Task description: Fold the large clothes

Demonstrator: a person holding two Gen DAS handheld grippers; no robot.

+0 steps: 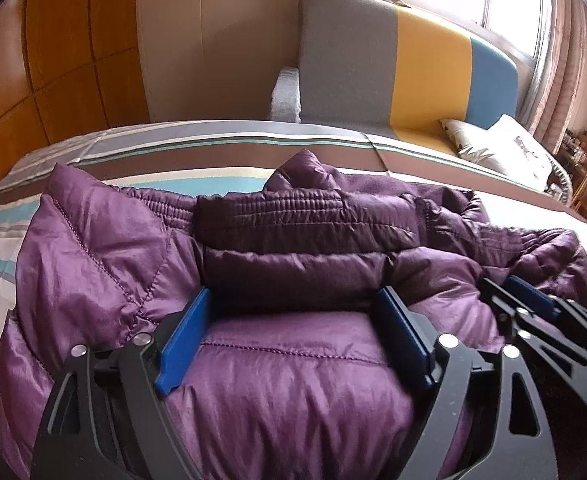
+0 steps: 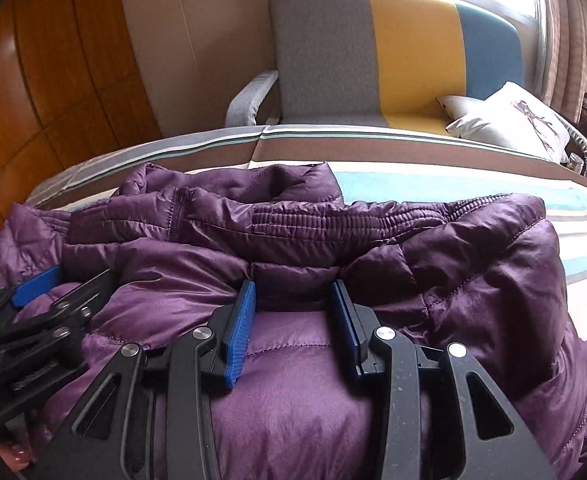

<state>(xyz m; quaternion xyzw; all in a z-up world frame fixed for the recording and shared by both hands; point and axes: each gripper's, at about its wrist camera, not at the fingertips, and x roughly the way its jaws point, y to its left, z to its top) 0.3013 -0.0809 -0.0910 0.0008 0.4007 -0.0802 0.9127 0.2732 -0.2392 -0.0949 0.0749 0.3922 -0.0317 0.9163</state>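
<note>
A purple quilted down jacket (image 1: 293, 248) lies bunched on a striped bed (image 1: 221, 152). It also fills the right wrist view (image 2: 293, 240), its collar toward the far side. My left gripper (image 1: 293, 300) is open, its blue pads resting on the near fold of the jacket with padded fabric bulging between them. My right gripper (image 2: 293, 292) is open too, pads pressed onto the same near fold. Each gripper shows in the other's view: the right one at the right edge (image 1: 533, 304), the left one at the left edge (image 2: 41, 292).
A grey, yellow and blue sofa (image 1: 393, 68) stands behind the bed with white cushions (image 1: 501, 144) on it. Wooden wardrobe panels (image 1: 53, 60) are on the left. A bright window with curtains (image 1: 513, 0) is at the far right.
</note>
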